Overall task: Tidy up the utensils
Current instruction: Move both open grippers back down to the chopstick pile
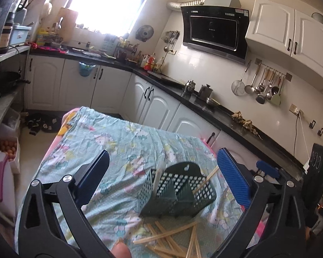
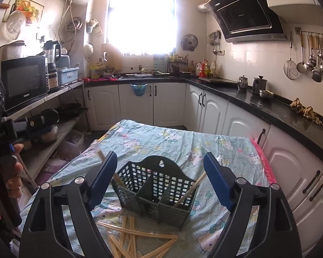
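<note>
A dark green lattice basket (image 2: 156, 190) stands on a pale teal cartoon-cat cloth (image 2: 215, 150), pale wooden chopsticks (image 2: 135, 239) at six o'clock, blue ribbed gripper pads (image 2: 218, 182) flanking it.

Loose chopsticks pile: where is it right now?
The loose chopsticks pile lies on the patterned cloth just in front of the green basket, low in both wrist views, between the open tongs.

Black claw (image 2: 159, 180), blue ribbed pads (image 2: 218, 182)
</note>
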`<action>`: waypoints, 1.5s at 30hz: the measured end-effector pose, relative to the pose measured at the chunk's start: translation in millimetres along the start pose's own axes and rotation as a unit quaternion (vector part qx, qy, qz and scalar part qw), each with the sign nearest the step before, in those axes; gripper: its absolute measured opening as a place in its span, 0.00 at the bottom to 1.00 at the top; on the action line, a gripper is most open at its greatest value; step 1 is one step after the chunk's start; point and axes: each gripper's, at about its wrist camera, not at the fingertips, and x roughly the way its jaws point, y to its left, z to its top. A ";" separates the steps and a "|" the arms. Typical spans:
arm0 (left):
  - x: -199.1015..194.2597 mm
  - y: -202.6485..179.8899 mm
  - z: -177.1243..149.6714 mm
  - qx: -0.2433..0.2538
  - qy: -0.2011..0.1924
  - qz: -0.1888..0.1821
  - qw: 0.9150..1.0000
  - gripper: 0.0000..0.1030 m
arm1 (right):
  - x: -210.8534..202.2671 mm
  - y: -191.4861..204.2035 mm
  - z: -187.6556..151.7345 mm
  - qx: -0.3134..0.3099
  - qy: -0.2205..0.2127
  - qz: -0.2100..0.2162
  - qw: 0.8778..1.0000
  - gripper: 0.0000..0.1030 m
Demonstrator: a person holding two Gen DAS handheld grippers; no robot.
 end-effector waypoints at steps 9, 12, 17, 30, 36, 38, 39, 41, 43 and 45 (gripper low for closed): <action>-26.5 4.5 -24.7 0.007 0.009 0.007 1.000 0.90 | -22.0 13.5 -14.9 -0.009 -0.002 0.009 1.000 0.78; -32.6 6.5 -30.6 0.008 0.012 0.008 1.000 0.90 | -28.9 18.5 -19.5 -0.015 -0.003 0.010 1.000 0.79; -38.7 11.3 -41.4 0.006 0.022 0.017 1.000 0.90 | -40.3 23.3 -27.5 -0.020 -0.005 0.012 1.000 0.84; -43.0 19.7 -74.4 0.004 0.061 0.023 0.998 0.90 | -54.3 41.3 -55.8 -0.036 0.019 0.024 0.999 0.86; -38.8 23.6 -88.1 0.005 0.082 0.025 0.996 0.90 | -50.9 50.5 -74.6 -0.048 0.042 0.029 0.998 0.86; -36.8 25.4 -93.3 0.002 0.089 0.026 0.996 0.90 | -49.5 51.8 -78.9 -0.050 0.048 0.029 0.997 0.86; -35.7 25.8 -95.2 0.001 0.092 0.026 0.995 0.90 | -48.8 52.1 -82.2 -0.049 0.051 0.030 0.997 0.86; -32.8 27.4 -100.0 -0.003 0.100 0.027 0.995 0.90 | -47.3 52.0 -88.3 -0.047 0.057 0.030 0.997 0.87; -30.8 27.2 -104.5 -0.003 0.106 0.028 0.994 0.90 | -45.0 50.2 -93.2 -0.043 0.065 0.031 0.996 0.87; -28.0 26.4 -109.9 -0.002 0.112 0.029 0.993 0.90 | -42.3 46.4 -100.1 -0.039 0.074 0.029 0.996 0.87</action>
